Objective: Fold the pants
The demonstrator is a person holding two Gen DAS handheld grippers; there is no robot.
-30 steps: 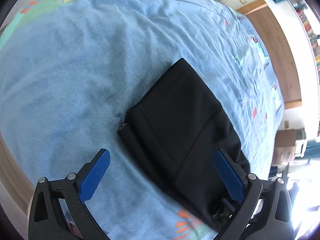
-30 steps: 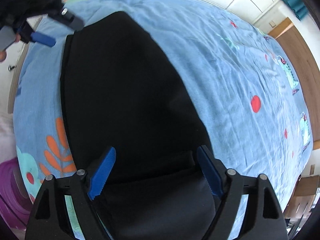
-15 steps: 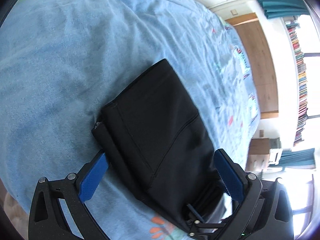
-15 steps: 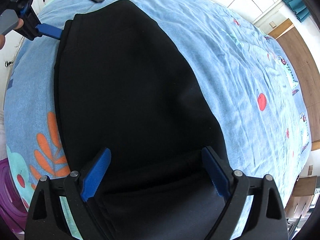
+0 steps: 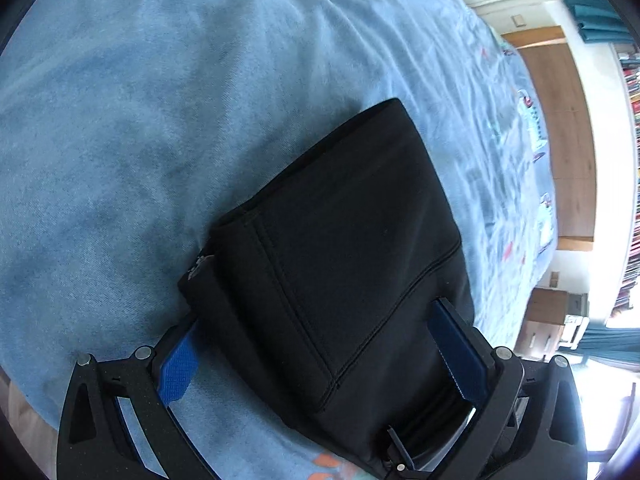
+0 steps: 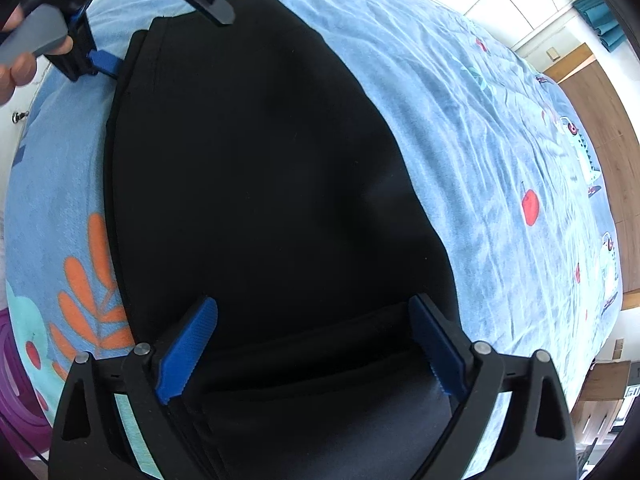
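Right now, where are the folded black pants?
In both wrist views the black pants lie on the blue blanket, between the open fingers of the left gripper and of the right gripper.

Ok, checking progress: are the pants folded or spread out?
Folded: the pants form a compact stacked bundle on the blanket, layered edges showing.

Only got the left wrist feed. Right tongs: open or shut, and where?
Observer: Right tongs are open, both pads over the near end of the folded pants.
Operator: How do my left tongs look from that side?
Observer: Left tongs are open at the far end, with the blue pad at the pants' edge and the other finger above the fabric.
Operator: Anything beside the pants there?
Observer: An orange leaf print on the blanket, along the pants' left edge.
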